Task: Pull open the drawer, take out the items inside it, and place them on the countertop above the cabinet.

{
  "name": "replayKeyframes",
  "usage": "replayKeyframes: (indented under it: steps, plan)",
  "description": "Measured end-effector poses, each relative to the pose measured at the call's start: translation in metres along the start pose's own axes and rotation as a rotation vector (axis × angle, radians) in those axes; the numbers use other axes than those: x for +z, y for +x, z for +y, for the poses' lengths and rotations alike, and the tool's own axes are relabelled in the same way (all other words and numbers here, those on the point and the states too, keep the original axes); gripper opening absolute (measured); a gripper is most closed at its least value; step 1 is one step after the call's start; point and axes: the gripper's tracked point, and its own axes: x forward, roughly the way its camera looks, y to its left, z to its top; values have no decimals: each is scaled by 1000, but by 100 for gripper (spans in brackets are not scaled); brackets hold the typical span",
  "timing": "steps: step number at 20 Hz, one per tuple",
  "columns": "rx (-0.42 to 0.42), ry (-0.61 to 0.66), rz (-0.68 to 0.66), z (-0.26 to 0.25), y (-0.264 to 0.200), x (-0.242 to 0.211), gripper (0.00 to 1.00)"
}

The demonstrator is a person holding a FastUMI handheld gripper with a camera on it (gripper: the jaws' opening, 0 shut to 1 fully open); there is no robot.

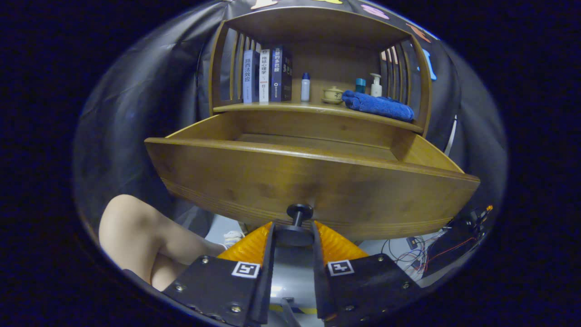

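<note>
The wooden drawer (313, 181) stands pulled out from the cabinet, its front panel facing me. My gripper (294, 235) is shut on the drawer's black knob (297, 222), with an orange finger (247, 247) pressing on each side of it. Past the front panel I see part of the drawer's inner walls and floor (317, 143); what lies inside is hidden behind the panel. The countertop (313, 109) runs just above the drawer, under a slatted wooden hutch.
On the countertop stand three books (265, 75), a small white bottle (305, 87), a lidded cup (332, 94), a folded blue towel (379, 105), a teal jar (360, 85) and a pump bottle (376, 85). A person's bare leg (136, 236) is below left. Loose wires (422, 250) lie below right.
</note>
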Motion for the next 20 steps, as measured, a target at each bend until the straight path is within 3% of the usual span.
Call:
replayKeyframes:
  steps: [5,10,13,17,20]
  plan:
    - [30,-3,-78,5,-52,24,40]
    - [32,16,-282,-11,-80,135,40]
    - [23,39,-263,-34,-47,192,39]
    - [0,23,-161,-46,13,209,40]
    - [-5,2,-54,-46,62,197,40]
